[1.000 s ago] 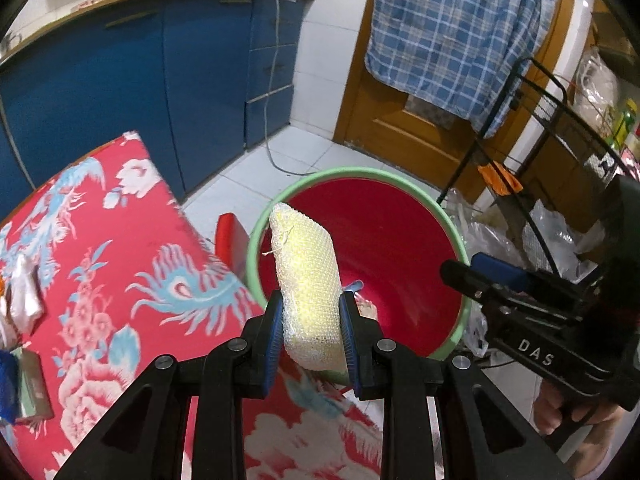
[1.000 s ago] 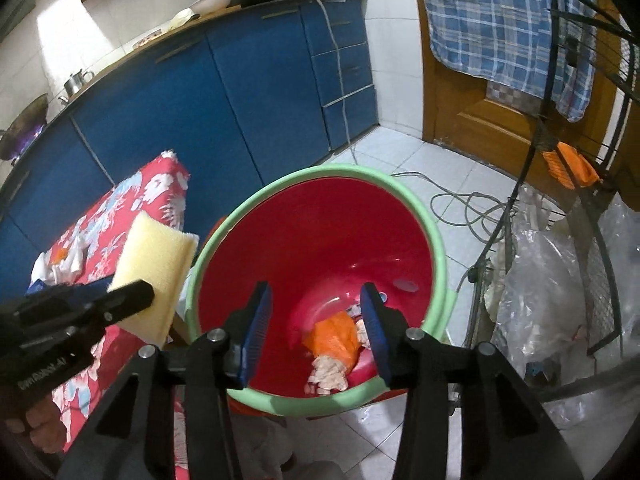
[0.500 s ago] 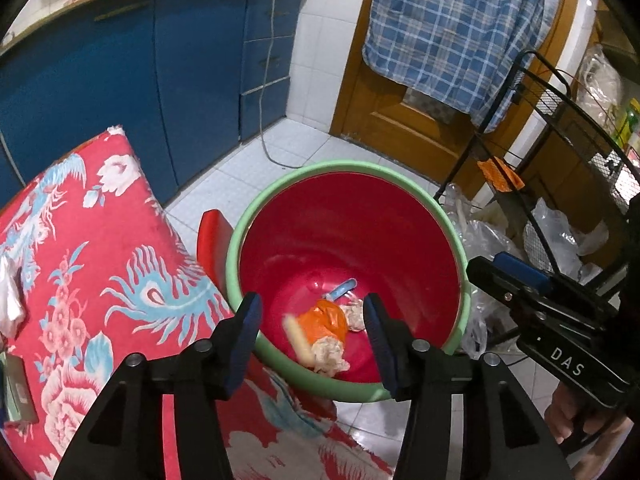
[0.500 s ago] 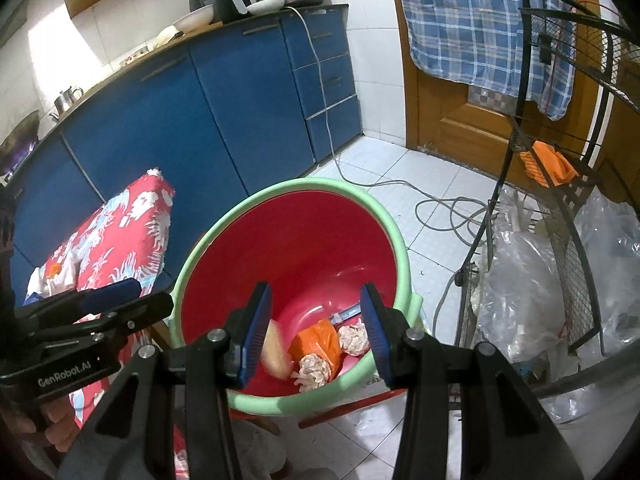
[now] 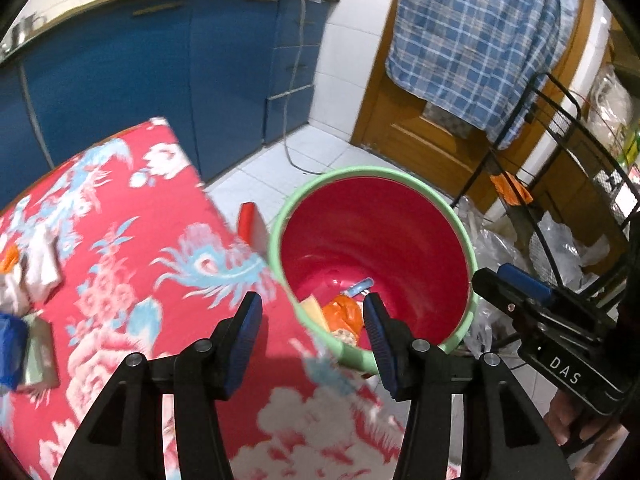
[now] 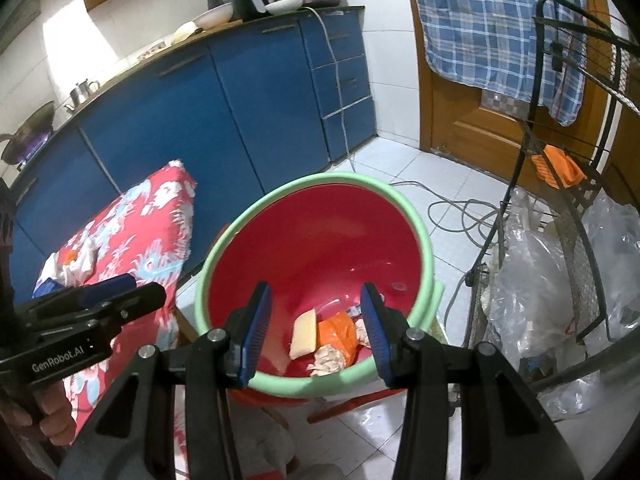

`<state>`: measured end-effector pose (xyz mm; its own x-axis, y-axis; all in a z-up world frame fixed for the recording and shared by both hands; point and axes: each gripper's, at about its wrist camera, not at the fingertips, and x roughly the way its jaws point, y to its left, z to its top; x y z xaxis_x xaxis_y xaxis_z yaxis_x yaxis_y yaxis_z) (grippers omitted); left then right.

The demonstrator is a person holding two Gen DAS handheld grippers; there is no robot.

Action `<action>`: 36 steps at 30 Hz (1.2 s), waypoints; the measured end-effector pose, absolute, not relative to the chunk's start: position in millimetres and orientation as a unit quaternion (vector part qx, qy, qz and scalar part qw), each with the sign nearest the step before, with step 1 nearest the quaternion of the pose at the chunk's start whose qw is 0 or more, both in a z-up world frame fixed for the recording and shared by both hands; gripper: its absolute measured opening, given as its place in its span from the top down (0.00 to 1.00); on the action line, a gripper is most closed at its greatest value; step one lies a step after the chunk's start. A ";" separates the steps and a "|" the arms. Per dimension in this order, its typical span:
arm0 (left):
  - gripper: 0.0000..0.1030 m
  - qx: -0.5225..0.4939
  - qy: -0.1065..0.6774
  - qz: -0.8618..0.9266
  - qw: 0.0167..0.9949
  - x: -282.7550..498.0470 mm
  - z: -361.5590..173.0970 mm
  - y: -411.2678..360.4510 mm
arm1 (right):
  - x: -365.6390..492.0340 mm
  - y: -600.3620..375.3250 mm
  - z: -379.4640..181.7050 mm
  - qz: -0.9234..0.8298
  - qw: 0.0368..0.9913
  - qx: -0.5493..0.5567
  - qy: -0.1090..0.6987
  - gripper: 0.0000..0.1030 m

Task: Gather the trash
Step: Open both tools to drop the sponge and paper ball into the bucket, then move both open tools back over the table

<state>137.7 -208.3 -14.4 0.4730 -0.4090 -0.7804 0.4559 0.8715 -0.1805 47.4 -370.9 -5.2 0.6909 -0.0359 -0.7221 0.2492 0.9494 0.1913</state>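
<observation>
The left hand-held gripper (image 5: 312, 320) hangs over the edge of the desk (image 5: 120, 264), which is covered by a red cloth printed with blue and white flowers and feathers. Its jaws have just been opening and now stand partly apart with nothing between them; the blue pads touch nothing. The right hand-held gripper (image 6: 316, 320) hovers above the bucket (image 6: 256, 216), its jaws likewise partly apart and empty. The bucket is red inside with a pale green rim and stands on the floor just beside the desk. At its bottom lies the sponge (image 6: 303, 334), a pale yellow block tilted against the inner wall, touching an orange wrapper (image 6: 336, 334); a crumpled whitish tissue (image 6: 328, 360) sits next to them, and a small blue scrap (image 5: 360, 286) shows in the left wrist view. On the far end of the desk a few more bits remain: crumpled white paper (image 5: 40, 260) and a blue object (image 5: 10, 344) beside a small packet, blurred. Clear plastic bags (image 6: 532, 280) are heaped by a black wire rack (image 6: 560, 92) to the right of the bucket.
</observation>
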 end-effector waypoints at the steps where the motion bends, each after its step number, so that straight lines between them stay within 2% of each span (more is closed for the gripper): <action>1: 0.47 0.024 0.446 -0.249 0.859 136.9 -13.5 -204.2 | 46.7 -367.4 -4.3 -0.075 0.910 0.137 0.385 0.54; 22: 0.47 -0.014 0.417 -0.119 0.901 120.3 17.8 -53.3 | 61.6 -258.1 15.6 0.035 0.915 0.100 0.390 0.54; 36: 0.47 -0.049 0.405 -0.024 0.913 122.4 19.0 42.5 | 83.7 -190.3 14.6 0.101 0.903 0.066 0.411 0.54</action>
